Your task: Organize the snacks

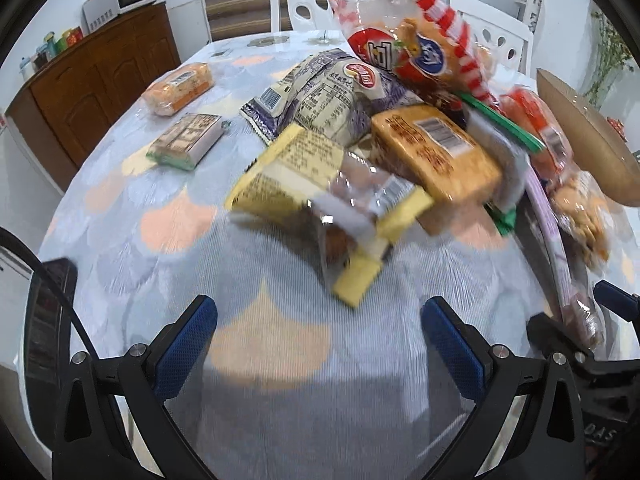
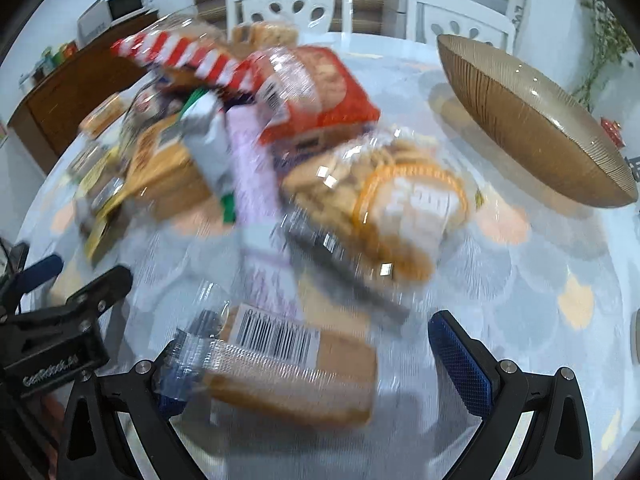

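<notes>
snack pile (image 1: 384, 128) heaped mid worktop (image 1: 160, 208), far of both grippers, bowl (image 2: 532, 120) to its right. nearest piece is a tan barcode packet (image 2: 296, 368), long axis left-right, lying between the right gripper (image 2: 320, 364) fingers, which are spread wide, contact unclear from blur. left gripper (image 1: 320, 344) wide, empty, well short of the pile, so right is nearer.

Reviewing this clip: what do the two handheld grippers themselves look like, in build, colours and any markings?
Both are black frames with silver screws. The left gripper has two fingers faced with blue textured pads, and a black cable curves past its left edge. The right gripper has matching blue pads. The right wrist view shows white lettering on the left gripper's body, too blurred to read.
</notes>
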### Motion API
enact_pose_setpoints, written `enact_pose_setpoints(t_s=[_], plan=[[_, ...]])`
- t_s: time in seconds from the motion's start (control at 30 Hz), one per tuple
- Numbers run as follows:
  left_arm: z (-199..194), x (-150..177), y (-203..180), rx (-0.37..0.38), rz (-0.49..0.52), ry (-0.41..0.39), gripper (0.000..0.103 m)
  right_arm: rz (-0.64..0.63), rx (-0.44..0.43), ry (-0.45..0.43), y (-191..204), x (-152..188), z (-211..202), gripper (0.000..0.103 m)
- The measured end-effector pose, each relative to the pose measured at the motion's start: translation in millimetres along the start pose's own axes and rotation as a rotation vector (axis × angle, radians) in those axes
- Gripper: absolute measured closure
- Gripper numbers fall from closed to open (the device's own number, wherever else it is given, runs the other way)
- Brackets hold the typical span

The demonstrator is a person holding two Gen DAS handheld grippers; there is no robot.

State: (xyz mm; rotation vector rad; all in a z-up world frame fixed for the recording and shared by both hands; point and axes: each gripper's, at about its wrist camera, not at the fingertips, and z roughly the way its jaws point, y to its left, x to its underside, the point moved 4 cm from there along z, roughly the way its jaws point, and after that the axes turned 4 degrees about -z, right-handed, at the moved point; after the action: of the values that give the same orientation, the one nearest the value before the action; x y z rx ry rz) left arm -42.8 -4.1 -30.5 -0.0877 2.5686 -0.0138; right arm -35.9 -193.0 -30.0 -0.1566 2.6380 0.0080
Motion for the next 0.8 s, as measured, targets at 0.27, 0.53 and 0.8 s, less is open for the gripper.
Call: enact_pose_setpoints(t_s=[0.27,0.53,0.8], plan=[[-12.7,10.1,-0.2,0.036,0.057,0.026,0.000,-0.018,-0.038,-0.062,12.1,27.4,-29.7,0.000],[-68.1,-13.3,14.3,0.021,0.086,-0.342,0.000,0.034,-0.017,-0.414,22.6,3.7,-94.5,0.000],[-57.6,-17.3,13.4,0.077,0.105,-0.345,0.001,0.005,-0.031,-0.377,24.6,-3.3,-63.6,0.000]])
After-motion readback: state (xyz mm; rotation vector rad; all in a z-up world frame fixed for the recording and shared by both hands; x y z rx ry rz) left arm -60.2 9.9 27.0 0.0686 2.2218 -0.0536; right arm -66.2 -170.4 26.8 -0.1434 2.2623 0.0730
